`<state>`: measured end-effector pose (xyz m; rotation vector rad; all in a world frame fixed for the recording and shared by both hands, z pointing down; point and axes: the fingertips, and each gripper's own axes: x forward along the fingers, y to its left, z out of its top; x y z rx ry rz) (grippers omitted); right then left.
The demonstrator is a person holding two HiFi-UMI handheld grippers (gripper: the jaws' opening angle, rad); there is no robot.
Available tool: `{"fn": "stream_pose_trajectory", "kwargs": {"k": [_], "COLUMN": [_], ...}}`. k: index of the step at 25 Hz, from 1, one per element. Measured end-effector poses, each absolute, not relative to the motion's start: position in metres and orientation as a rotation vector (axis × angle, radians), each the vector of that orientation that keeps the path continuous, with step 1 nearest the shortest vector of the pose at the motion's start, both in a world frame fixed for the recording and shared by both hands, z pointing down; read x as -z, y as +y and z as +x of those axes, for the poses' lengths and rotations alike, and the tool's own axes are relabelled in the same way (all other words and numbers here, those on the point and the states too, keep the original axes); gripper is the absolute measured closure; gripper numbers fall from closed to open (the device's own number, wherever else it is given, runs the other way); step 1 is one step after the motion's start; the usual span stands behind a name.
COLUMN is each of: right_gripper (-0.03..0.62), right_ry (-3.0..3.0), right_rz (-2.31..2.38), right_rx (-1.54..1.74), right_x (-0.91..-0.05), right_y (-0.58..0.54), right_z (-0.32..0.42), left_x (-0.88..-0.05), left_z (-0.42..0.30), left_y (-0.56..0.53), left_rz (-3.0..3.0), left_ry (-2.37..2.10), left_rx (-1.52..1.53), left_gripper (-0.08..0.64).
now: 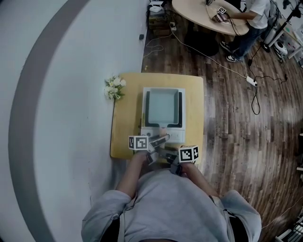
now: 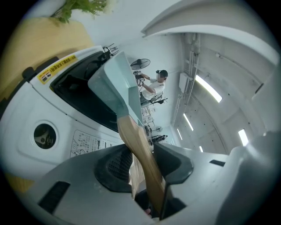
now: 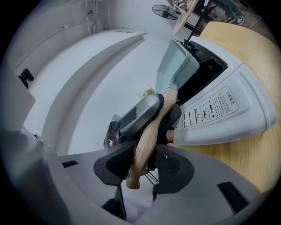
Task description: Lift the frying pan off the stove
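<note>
**Both tools are closed on the pan handle; the pan sits on the stove**

Your left gripper [image 2: 142, 163] has its two jaws partly closed, and the pads press on the wooden handle [image 2: 139, 147] of the frying pan [image 1: 162, 106]. The handle runs between the jaws and goes on past them toward you.

Your right gripper [image 3: 145, 163] is also partly closed. It holds the near end of the same handle, and the tip of the handle comes out just below its pads. In the right gripper view, the left gripper holds the handle a little farther along, nearer to the pan. The two tools are just beside each other at the near edge of the table [image 1: 128, 106].

The frying pan is square and pale green. In the head view it lies on the white stove [image 1: 176, 135], with the handle pointing to the near side. The stove stands in the middle of the small yellow table, which is against the white wall on the left.

A bunch of white flowers [image 1: 114, 88] lies at the far left corner of the table. Far to the right, a person [image 1: 251, 19] sits at a round table [image 1: 199, 13], well apart from you.
</note>
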<state>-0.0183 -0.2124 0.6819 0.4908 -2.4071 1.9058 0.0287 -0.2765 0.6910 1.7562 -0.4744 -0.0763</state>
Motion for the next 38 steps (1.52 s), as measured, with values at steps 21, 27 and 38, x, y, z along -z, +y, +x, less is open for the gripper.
{"fn": "stream_pose_trajectory", "kwargs": {"k": [21,27,38], "right_gripper": [0.440,0.436,0.433], "right_ry": [-2.611,-2.687,-2.751], "right_rz": [0.424,0.481,0.528], "right_rx": [-1.556,-1.476,-1.319], "right_x": [-0.651,-0.635,-0.618], "right_y": [-0.187,-0.166,-0.110], "right_z": [-0.014,-0.021,-0.033], "left_x": [-0.646,-0.638,-0.603], "left_z": [0.029,0.020,0.016], "left_y": [-0.254,-0.232,-0.172], "left_rz": [1.946,1.985,2.135], "left_ry": [-0.512,-0.495,-0.451], "left_rx": [0.127,0.104,0.067], "left_gripper": [0.416,0.415,0.419]}}
